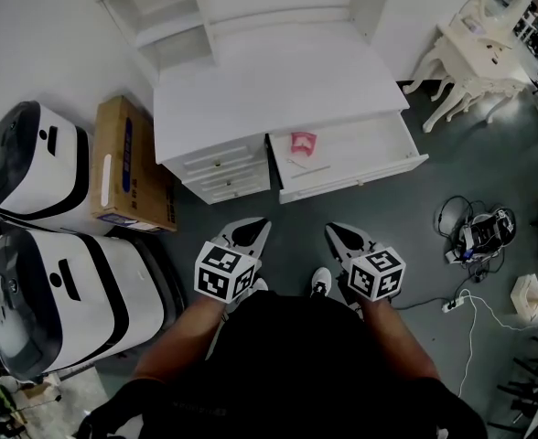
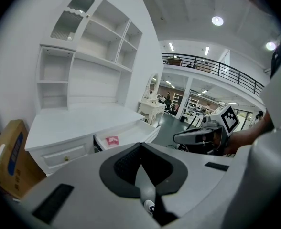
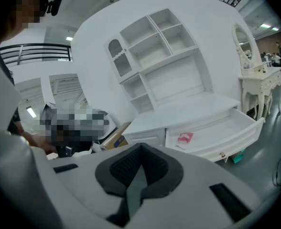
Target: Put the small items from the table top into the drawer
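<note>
A grey floor runs under the white desk (image 1: pixel 278 90), with a cardboard box (image 1: pixel 127 167) standing against its left side. The desk's drawer (image 1: pixel 383 149) is pulled out. A small pink item (image 1: pixel 303 142) lies in it near the left end, and a thin pale stick (image 1: pixel 310 169) lies just in front of that. I hold both claws low by my body, well apart from the desk and pointing toward it. My left claw (image 1: pixel 258 227) has its jaws pressed together with nothing between them. My right claw (image 1: pixel 335 231) is closed the same way, gripping nothing.
</note>
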{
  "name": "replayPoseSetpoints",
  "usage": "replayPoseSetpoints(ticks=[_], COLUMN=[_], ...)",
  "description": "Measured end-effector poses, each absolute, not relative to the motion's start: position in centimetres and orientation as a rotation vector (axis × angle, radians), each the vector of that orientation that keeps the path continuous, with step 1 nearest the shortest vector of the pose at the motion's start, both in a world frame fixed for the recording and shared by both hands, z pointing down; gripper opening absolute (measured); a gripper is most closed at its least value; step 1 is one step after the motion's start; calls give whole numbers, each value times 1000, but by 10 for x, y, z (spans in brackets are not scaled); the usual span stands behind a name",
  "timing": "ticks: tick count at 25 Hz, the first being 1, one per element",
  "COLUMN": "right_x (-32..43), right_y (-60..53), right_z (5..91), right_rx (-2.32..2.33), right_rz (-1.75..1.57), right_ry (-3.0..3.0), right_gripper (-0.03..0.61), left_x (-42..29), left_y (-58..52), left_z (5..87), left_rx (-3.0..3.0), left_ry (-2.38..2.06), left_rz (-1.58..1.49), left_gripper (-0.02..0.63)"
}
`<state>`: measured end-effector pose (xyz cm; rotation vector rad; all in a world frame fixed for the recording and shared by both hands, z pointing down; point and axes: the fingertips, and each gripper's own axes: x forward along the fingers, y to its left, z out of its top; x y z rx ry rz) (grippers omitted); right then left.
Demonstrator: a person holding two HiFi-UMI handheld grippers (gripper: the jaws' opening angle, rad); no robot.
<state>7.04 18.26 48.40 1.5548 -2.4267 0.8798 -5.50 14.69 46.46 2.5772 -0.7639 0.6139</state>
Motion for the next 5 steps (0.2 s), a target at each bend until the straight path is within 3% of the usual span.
replayPoseSetpoints(ticks=[5], right_x=[70], right_y=[182], right_z=[484], right_rx=[1555], right_rz=[881], right_ry=[-2428], right_gripper=[26], left_x=[-54], left_y=[147], left_z=[466], left_rx=[2577], left_ry=[-763], left_rz=[613], left_gripper=[3])
